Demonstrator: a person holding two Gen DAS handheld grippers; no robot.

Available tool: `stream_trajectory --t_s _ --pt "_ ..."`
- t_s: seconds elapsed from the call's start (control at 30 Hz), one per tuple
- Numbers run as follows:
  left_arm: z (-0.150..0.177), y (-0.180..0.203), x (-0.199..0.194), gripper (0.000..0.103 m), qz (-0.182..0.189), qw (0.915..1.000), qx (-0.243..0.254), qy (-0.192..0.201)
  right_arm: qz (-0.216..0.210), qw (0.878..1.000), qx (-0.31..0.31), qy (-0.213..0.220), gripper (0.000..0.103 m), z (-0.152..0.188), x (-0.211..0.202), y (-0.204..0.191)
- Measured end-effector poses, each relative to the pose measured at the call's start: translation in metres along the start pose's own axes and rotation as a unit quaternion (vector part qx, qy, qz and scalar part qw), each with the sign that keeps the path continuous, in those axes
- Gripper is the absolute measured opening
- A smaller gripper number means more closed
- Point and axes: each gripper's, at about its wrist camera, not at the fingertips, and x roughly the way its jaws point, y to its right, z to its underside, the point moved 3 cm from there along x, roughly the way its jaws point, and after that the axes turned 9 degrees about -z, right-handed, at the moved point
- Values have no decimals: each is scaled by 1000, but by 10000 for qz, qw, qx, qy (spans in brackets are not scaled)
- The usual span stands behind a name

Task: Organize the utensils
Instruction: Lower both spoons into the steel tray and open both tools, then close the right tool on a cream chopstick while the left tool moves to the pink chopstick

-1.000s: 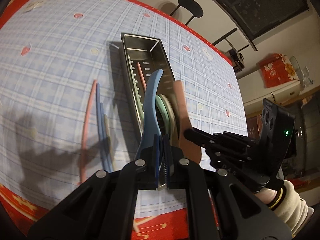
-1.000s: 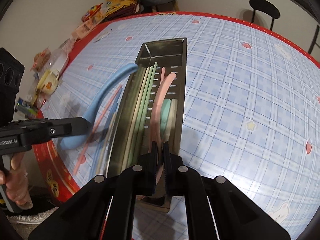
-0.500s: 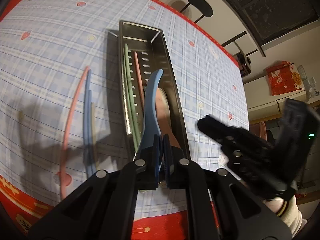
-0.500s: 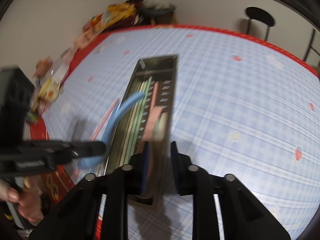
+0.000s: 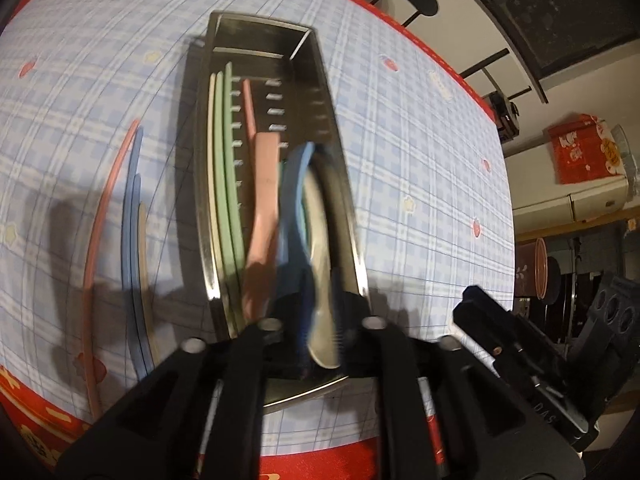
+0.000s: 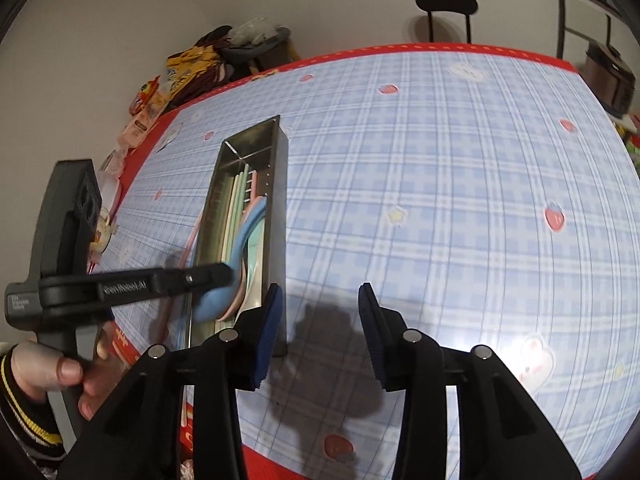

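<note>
A long steel utensil tray [image 5: 320, 80] [image 6: 276, 184] lies on the checked tablecloth. It holds green and cream chopsticks [image 5: 224, 168], a pink chopstick, a pink spoon [image 5: 262, 200] and a pale green spoon. My left gripper [image 5: 320, 320] [image 6: 224, 276] hangs over the tray's near end with a blue spoon [image 5: 294, 208] [image 6: 240, 248] between its fingers; the frame is blurred, so its grip is unclear. My right gripper [image 6: 318, 320] is open and empty just right of the tray's near end.
Pink, blue and cream chopsticks [image 5: 120, 240] lie loose on the cloth left of the tray. The table's red front edge [image 5: 360, 460] is close. Snack packets [image 6: 188, 68] crowd the far left corner. A black stool [image 6: 446, 4] stands behind the table.
My right gripper let go of the pink spoon in the tray, opened wide and drew back to the right. My left gripper carried the blue spoon rightward over the tray and lowered it.
</note>
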Motion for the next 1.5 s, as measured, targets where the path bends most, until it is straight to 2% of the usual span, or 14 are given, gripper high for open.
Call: stream_trajectory --t_s 0.07,0.13,0.17,0.2,0.27,0.37,0.67,0.8,0.9,0.93,1.27,1.37,1.5 --pt "-2 2 -10 39 29 9998 115 164 3 10000 36 15 56 3 -2 -1" --pt "-5 0 -26 45 -32 9988 273 414 2 10000 11 58 59 4 -4 -6" --pt "-7 -1 -31 49 -52 9984 302 473 -8 10000 -5 57 67 5 -5 -8" --pt "-9 -5 -38 57 -104 9977 350 572 -2 10000 -26 68 69 5 -5 -12" --pt "-11 -14 -51 61 -226 9961 426 734 -7 9999 -94 83 74 6 -4 -21" --pt "-10 -36 -67 77 -433 9935 508 923 -53 9998 -173 93 75 7 -1 -36" --pt "5 -93 -98 79 -831 9845 1049 1135 -189 9996 -180 85 75 17 18 -80" --pt "13 -120 -105 79 -872 9798 1390 1140 -180 9997 -155 97 75 29 26 -100" --pt "19 -134 -104 76 -782 9792 1557 1040 -136 9999 -79 63 66 39 33 -113" --pt "22 -139 -103 75 -725 9792 1607 1000 -123 9999 -50 38 60 41 36 -117" --pt "34 -156 -77 44 -390 9785 1959 516 281 9987 -201 -378 16 67 72 -150" --pt "36 -157 -66 42 -314 9772 2067 367 423 9973 -262 -543 11 76 84 -152" --pt "38 -160 -55 41 -250 9767 2121 225 634 9945 -379 -737 10 88 102 -155"
